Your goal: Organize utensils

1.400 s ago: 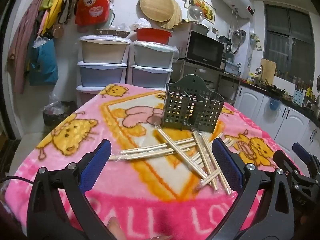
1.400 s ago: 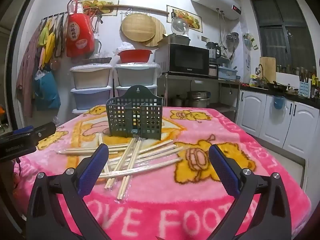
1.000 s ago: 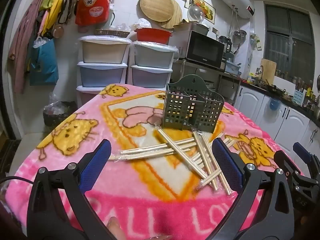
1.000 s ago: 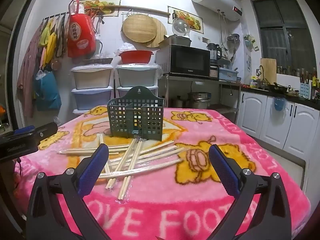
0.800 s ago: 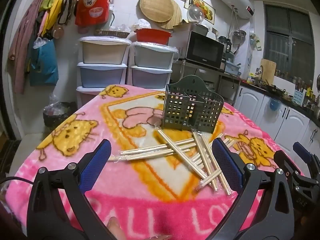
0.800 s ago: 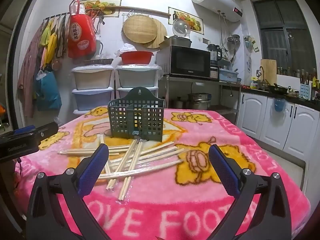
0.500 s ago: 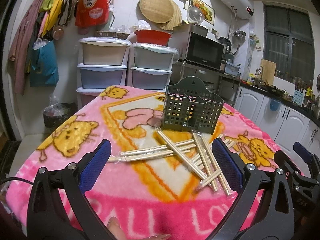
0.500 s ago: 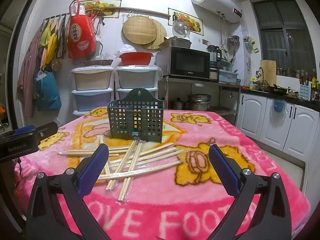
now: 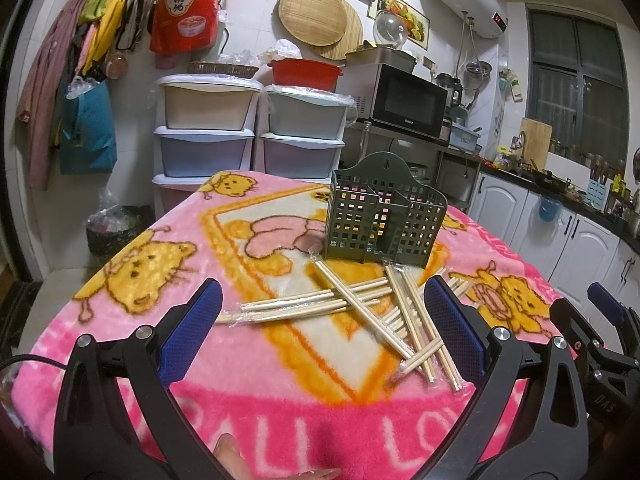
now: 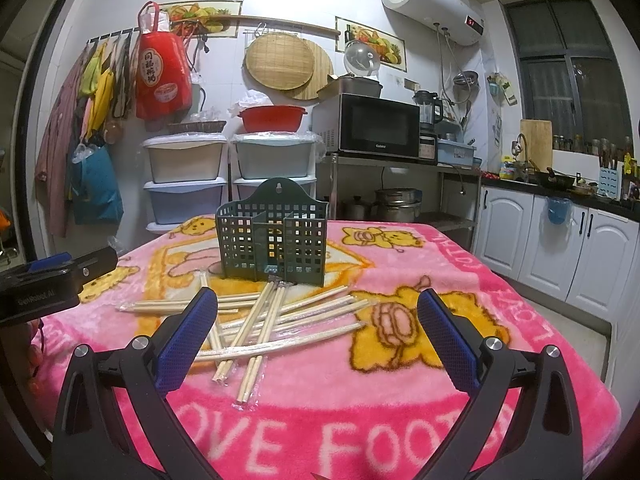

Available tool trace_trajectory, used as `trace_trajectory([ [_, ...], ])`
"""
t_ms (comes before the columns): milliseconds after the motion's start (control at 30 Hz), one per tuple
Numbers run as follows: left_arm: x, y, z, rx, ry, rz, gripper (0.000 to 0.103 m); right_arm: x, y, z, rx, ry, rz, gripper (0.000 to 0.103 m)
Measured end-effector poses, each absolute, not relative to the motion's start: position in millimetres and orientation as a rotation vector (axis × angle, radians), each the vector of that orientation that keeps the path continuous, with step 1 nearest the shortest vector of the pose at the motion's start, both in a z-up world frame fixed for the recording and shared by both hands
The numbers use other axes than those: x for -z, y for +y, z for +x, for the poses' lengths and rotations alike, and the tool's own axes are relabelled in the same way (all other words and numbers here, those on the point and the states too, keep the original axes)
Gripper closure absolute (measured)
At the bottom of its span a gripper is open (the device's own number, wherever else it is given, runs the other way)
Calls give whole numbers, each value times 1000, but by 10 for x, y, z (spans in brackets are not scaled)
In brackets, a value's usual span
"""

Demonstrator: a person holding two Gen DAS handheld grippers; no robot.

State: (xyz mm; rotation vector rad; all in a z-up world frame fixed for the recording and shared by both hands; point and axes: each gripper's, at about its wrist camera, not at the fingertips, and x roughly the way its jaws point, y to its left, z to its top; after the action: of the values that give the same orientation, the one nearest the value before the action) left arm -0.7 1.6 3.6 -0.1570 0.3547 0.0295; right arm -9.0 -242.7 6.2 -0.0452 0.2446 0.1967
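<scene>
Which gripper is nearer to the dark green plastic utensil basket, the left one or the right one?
Hard to tell; neither is clearly nearer. The left gripper and the right gripper both hang open short of the dark green plastic utensil basket, with the scattered wooden chopsticks in between.

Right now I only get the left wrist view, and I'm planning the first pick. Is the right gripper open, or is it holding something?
Observer: It's open. The right gripper has its fingers spread wide with nothing between them.
Operator: What lies closest in front of it?
Observer: A wrapped chopstick pair. It runs from the foot of the basket down toward the finger on the left side of that view.
Operator: Does the basket face it squarely?
Observer: Nearly. Its gridded front wall faces that camera almost flat, whereas you are looking at a corner.
</scene>
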Motion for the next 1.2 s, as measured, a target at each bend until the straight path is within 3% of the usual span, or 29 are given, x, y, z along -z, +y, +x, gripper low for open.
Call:
trace_trajectory([
  [1200, -51, 233, 177, -72, 406, -195, 10, -191, -2283, 108, -283, 344, -66, 6],
])
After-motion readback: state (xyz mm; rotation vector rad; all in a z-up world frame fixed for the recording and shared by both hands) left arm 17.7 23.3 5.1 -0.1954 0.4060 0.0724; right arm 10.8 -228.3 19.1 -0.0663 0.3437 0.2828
